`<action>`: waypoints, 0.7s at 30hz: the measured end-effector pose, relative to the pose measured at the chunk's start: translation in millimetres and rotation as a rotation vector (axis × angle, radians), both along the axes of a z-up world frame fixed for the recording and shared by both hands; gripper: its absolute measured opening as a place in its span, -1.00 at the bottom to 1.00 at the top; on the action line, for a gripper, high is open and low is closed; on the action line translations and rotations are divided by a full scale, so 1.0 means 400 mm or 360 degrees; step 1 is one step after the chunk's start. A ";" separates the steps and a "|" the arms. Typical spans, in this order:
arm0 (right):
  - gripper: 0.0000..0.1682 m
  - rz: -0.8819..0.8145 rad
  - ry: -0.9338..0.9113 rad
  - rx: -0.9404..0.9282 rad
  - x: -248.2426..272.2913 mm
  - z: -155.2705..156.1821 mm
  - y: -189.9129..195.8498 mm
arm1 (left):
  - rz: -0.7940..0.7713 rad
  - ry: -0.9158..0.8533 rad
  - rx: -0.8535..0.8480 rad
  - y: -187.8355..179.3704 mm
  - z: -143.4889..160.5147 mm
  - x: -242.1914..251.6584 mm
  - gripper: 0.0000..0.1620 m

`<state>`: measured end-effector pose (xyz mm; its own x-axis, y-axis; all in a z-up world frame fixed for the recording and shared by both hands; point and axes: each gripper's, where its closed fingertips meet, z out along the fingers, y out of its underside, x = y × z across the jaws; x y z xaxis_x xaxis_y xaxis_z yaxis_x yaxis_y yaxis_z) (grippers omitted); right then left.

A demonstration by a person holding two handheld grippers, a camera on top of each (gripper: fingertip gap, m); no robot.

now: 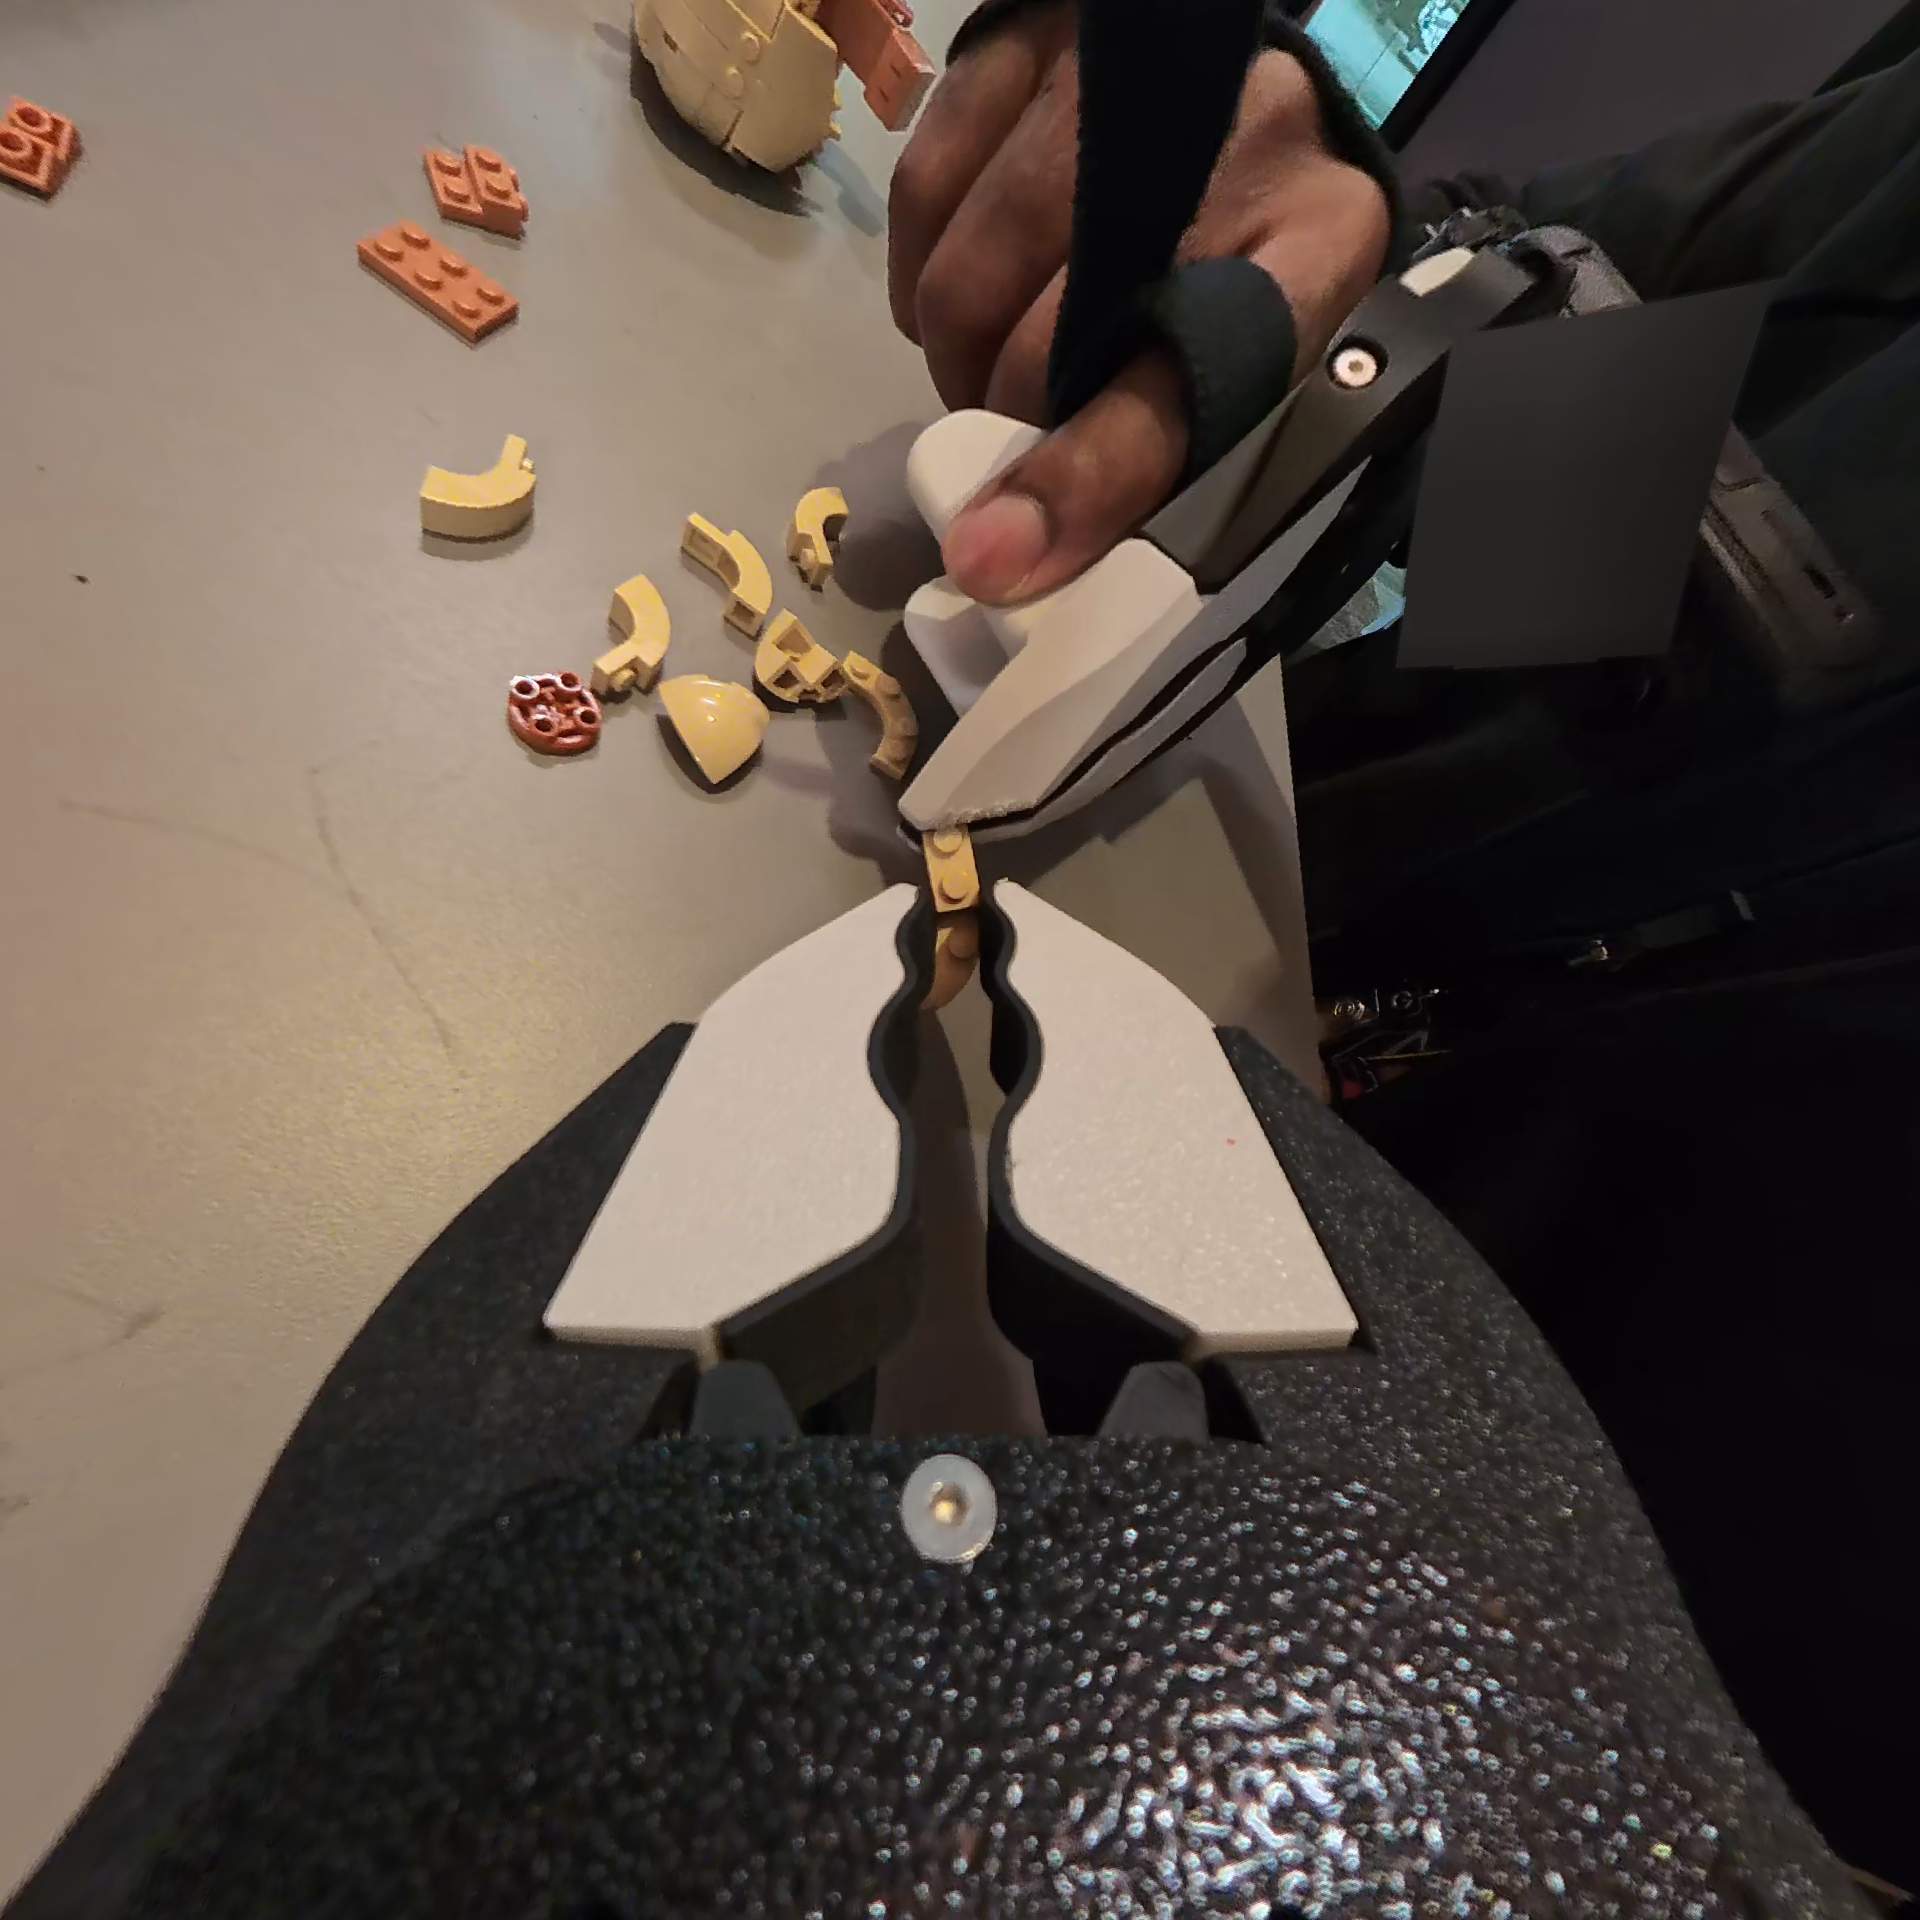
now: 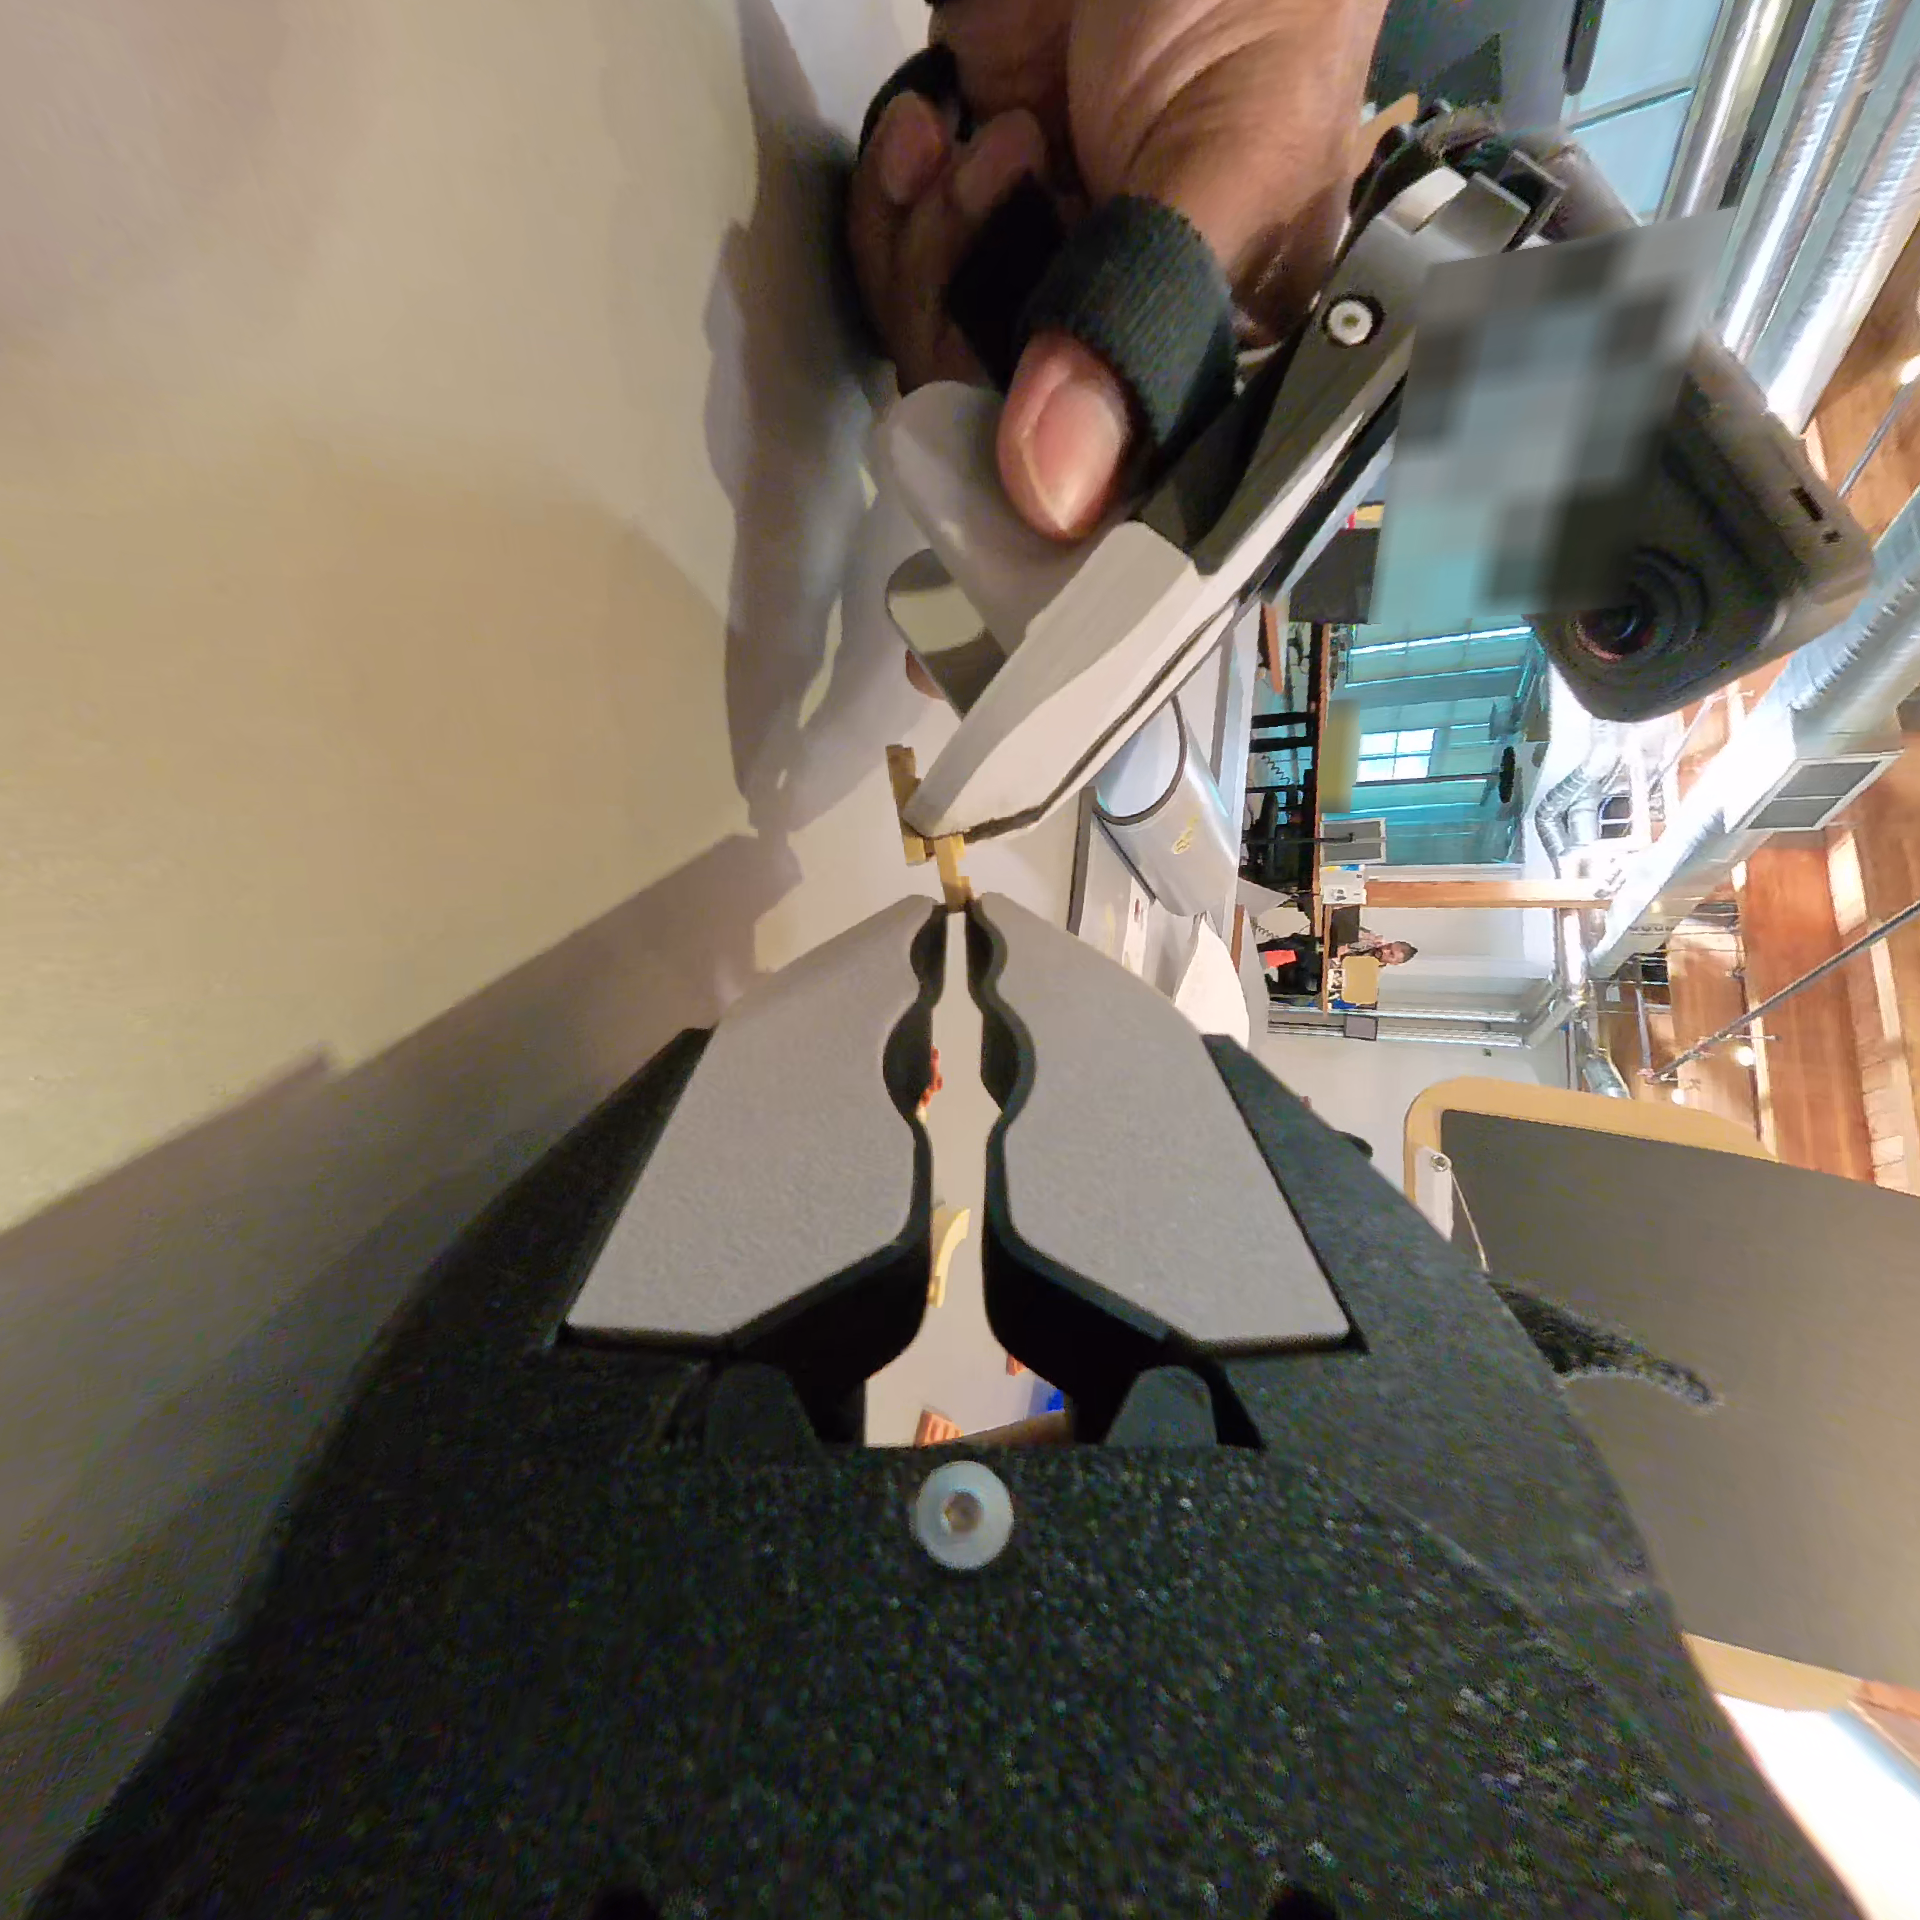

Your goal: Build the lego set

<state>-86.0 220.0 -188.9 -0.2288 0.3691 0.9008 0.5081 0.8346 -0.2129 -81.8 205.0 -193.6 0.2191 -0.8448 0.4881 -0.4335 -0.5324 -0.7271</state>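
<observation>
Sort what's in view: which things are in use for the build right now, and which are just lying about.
In use:
left gripper
right gripper
tan plate pinched between both

Lying about:
tan curved pieces
orange plates
dark red round piece
tan model

Tan studded plate [image 1: 953, 875] held off tabletop [image 1: 260, 831] betw. both tongs' tips, rounded tan piece [image 1: 951, 971] under it. Left of it: tan curved pcs [image 1: 727, 571], dome [image 1: 712, 722], reddish round plate [image 1: 554, 712]; farther: orange plates [image 1: 436, 278], tan model [image 1: 738, 73].

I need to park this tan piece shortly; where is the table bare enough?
Bare table lies left of the left tool, below the round reddish piece. Crowded: the tan curved pieces near the right tool, and the orange plates above.
</observation>
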 end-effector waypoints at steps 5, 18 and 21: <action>-0.97 0.0001 0.0007 -0.0025 0.000 -0.001 0.000 | 0.0007 0.0010 0.0022 0.000 -0.001 0.000 -0.91; -0.91 0.0039 0.0054 -0.0042 -0.003 0.009 -0.003 | 0.0004 -0.0056 0.0033 -0.002 0.013 -0.002 -0.91; -0.88 0.0042 0.0056 -0.0042 -0.004 0.009 -0.004 | 0.0002 -0.0060 0.0034 -0.003 0.014 -0.002 -0.91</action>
